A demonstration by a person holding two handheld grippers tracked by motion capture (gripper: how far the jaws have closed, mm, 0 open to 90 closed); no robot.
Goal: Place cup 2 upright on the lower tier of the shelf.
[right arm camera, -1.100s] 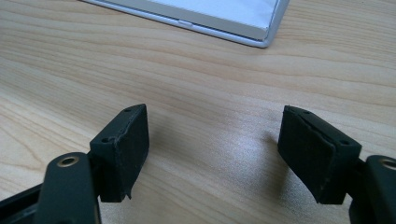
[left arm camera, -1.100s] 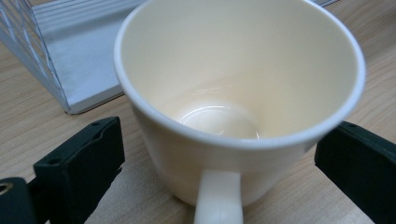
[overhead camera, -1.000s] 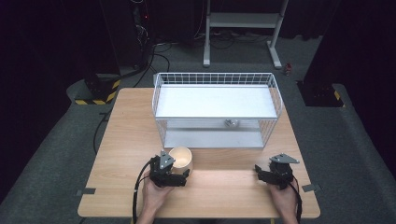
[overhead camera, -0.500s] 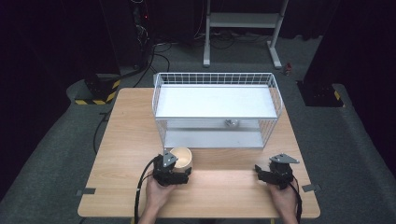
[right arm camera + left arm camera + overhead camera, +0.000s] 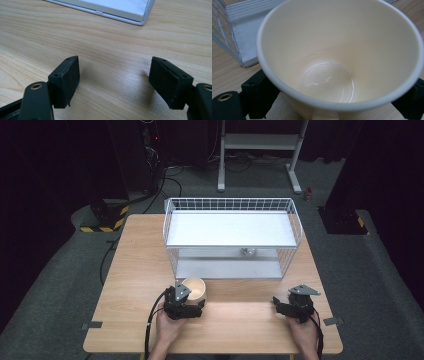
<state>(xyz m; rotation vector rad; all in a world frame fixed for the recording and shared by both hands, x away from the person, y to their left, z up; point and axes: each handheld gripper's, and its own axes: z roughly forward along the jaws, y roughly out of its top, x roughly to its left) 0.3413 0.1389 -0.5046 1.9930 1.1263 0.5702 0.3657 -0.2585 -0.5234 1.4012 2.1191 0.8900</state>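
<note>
1. One change is seen against the frame half a second earlier: the left gripper has been shifted slightly, and the cup is now shown more squarely ahead of it; the right gripper has been kept where it was.
2. One cream cup is counted, upright and empty, near the front edge of the desk, left of its middle and just before the rack.
3. In the left gripper view the cup is set between the two black jaws, one at each side of its wall; whether the pads press it cannot be told.
4. Two grippers are counted, each held in a hand near the front edge.
5. In the right gripper view the right gripper is held wide apart over bare wood, with nothing between the jaws.
6. One white wire rack is counted at the far edge, with two shelves; a small object lies on the lower one, too small to be told.
</note>
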